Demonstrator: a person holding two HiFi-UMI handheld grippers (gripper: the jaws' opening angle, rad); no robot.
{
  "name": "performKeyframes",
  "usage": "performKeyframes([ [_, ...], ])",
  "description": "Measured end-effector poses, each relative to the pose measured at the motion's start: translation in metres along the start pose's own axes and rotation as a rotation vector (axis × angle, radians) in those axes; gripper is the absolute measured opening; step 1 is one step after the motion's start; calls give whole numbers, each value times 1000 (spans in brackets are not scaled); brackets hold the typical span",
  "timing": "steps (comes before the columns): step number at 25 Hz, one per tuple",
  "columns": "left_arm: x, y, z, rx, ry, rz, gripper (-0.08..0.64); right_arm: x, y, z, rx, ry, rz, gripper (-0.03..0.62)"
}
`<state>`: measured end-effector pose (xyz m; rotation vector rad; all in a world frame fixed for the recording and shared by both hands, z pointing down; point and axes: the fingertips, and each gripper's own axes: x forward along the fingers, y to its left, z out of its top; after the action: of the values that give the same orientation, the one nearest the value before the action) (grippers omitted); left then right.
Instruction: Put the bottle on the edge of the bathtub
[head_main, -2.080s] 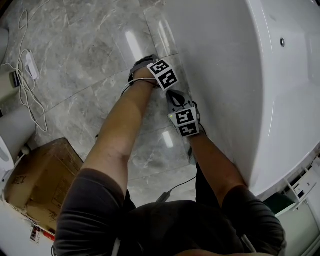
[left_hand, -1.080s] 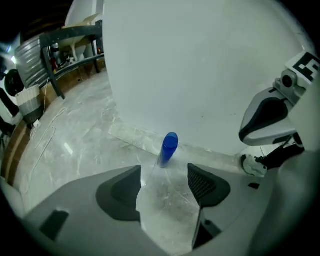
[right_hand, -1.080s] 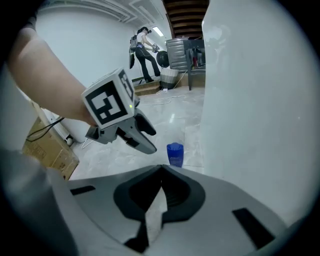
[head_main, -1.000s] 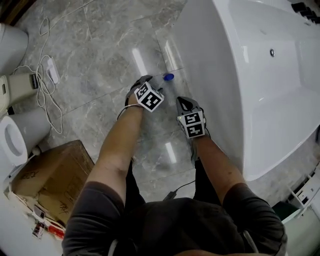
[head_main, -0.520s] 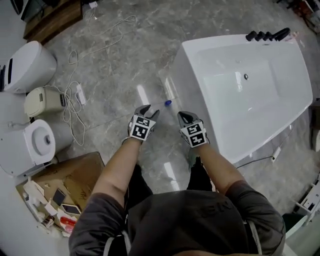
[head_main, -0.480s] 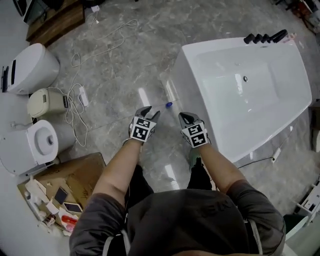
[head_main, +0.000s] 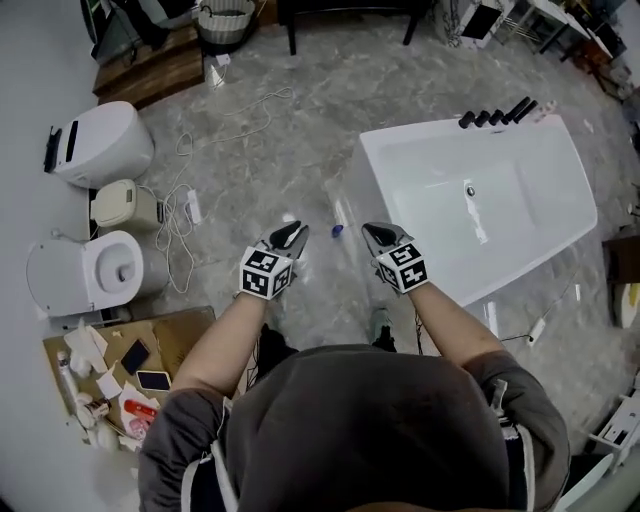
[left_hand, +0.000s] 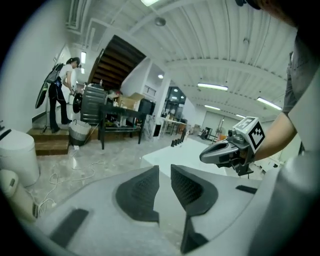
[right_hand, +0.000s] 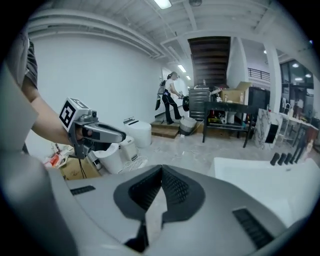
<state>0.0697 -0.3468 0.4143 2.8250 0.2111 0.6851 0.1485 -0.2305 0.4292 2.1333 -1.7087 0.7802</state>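
Marble floor (head_main: 300, 130), bottle (head_main: 340, 212) lying just beside white bathtub (head_main: 378, 192) outer edge

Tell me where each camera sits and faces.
Head view: on the person's head, steeply down at floor, bathtub, bottle; forearms, left gripper and right gripper show.
Left gripper view: on that gripper, facing level over the bathtub; own jaws closing, nothing between.
Right gripper view: on that gripper, facing level toward the toilet; own jaws shut.
Shared: each gripper view catches the other gripper.
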Motion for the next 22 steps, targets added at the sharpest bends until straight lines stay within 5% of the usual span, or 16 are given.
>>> performKeyframes([
  [11, -111, -68, 89, 53, -217, -42, 6, -98, 35, 85, -69, -137, 44, -8],
  [22, -139, -92, 120, 79, -256, -70, 6, -131, 44, 106, -44, -231, 48, -8],
])
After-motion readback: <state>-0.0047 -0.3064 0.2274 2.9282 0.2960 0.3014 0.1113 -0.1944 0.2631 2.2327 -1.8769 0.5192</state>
